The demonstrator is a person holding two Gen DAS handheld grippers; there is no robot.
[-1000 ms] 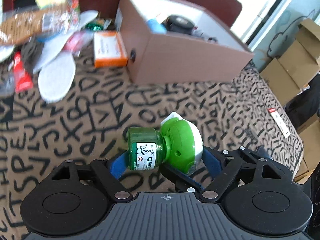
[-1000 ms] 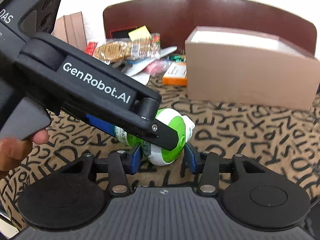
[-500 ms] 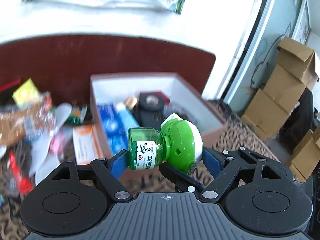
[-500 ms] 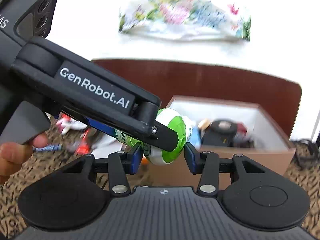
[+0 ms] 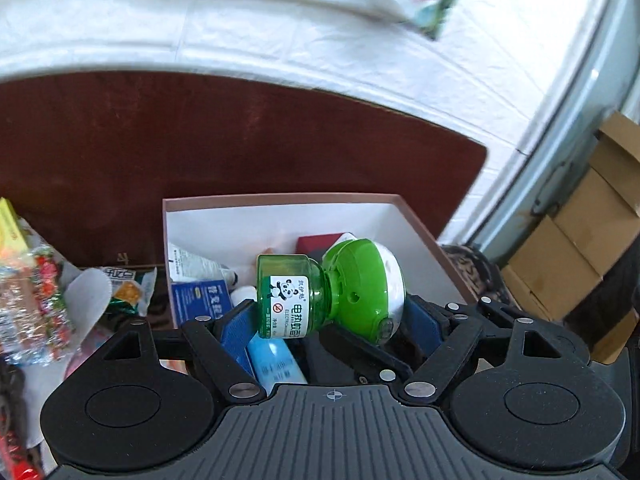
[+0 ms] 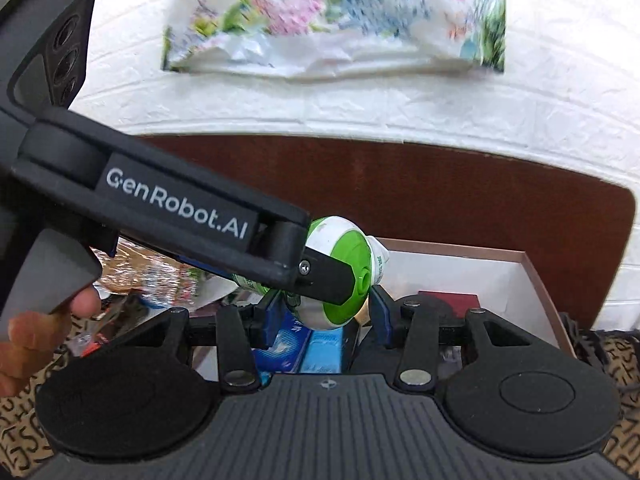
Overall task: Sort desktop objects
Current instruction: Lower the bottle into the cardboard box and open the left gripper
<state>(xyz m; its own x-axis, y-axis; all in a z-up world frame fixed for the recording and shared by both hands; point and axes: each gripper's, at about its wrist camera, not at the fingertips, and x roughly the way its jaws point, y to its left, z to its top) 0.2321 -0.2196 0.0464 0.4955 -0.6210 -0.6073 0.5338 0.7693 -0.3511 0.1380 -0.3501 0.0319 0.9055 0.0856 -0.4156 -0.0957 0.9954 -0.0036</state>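
Observation:
A green mosquito-repellent bottle with a green-and-white heater head (image 5: 332, 292) hangs over the open pinkish cardboard box (image 5: 424, 236). My left gripper (image 5: 330, 316) is shut on it lengthwise, one pad on the bottle's base and the other on the white dome. In the right wrist view my right gripper (image 6: 325, 312) is shut on the heater head (image 6: 340, 248) from the side, below the left gripper's black finger (image 6: 328, 276). The box holds a blue carton (image 5: 200, 296), a light blue tube (image 5: 276, 364) and a dark red item (image 5: 320, 244).
Snack packets (image 5: 36, 304) lie in a pile left of the box. A dark brown board (image 5: 240, 140) rises behind it, with a white wall and floral cloth (image 6: 332, 28) above. Cardboard cartons (image 5: 580, 248) are stacked at the right. A person's hand (image 6: 24, 332) grips the left handle.
Both grippers have risen and moved forward together with the repellent device, from above the letter-patterned cloth to over the open box. Neither grip has changed.

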